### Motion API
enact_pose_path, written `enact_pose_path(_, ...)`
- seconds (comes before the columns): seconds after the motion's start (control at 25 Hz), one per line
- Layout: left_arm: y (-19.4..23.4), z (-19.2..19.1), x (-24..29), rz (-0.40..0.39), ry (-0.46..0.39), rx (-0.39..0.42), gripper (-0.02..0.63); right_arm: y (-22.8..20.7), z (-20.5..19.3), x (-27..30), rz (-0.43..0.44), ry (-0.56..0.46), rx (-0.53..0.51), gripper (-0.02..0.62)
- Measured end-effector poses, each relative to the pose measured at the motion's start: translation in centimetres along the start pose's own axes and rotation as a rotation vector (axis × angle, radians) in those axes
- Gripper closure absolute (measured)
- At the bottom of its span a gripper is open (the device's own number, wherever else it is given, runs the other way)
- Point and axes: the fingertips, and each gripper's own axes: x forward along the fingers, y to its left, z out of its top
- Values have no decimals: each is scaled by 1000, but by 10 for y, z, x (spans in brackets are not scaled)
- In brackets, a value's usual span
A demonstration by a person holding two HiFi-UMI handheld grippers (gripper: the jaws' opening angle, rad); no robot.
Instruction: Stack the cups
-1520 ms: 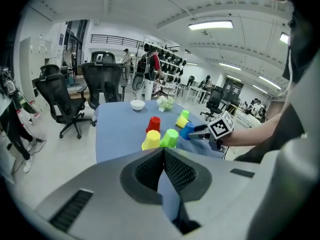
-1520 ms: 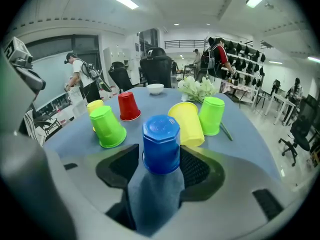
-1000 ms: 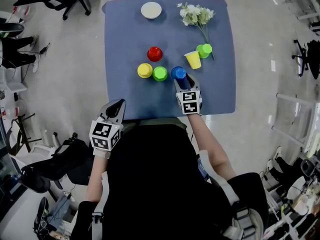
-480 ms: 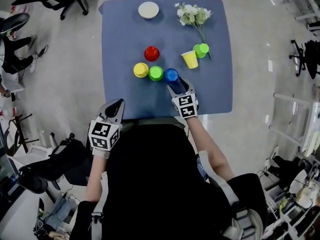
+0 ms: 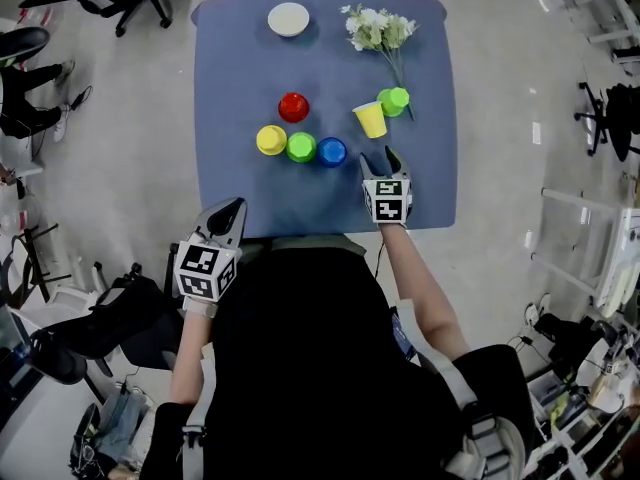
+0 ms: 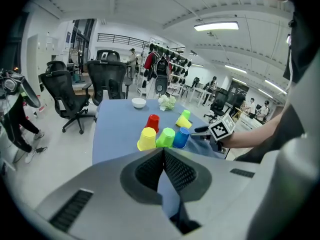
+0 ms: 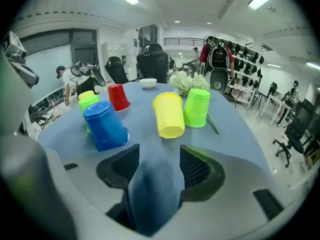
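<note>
Three upturned cups stand in a row on the blue table (image 5: 230, 88): yellow (image 5: 270, 140), green (image 5: 301, 147) and blue (image 5: 331, 152). A red cup (image 5: 293, 106) stands behind them. Further right, a second yellow cup (image 5: 370, 120) lies on its side beside another green cup (image 5: 393, 101). My right gripper (image 5: 384, 158) is open and empty, just right of the blue cup (image 7: 104, 125) and short of the lying yellow cup (image 7: 168, 115). My left gripper (image 5: 228, 213) is shut with nothing in it, below the table's near edge. In its own view the left gripper (image 6: 164, 154) points at the row.
A white bowl (image 5: 288, 18) and a bunch of white flowers (image 5: 378, 30) sit at the far side of the table, with the flower stem running toward the right green cup. Office chairs (image 6: 107, 86) and people stand around the room.
The right gripper let go of the blue cup, which now stands at the right end of the row. The gripper has drawn back and to the right. The left gripper has not moved.
</note>
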Motion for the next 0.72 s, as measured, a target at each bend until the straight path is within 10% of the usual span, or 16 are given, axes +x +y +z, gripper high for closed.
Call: enact_pose_path(0.72,0,-11,-3,63,9,-54,595,-25,16,31,25,-21,42,337)
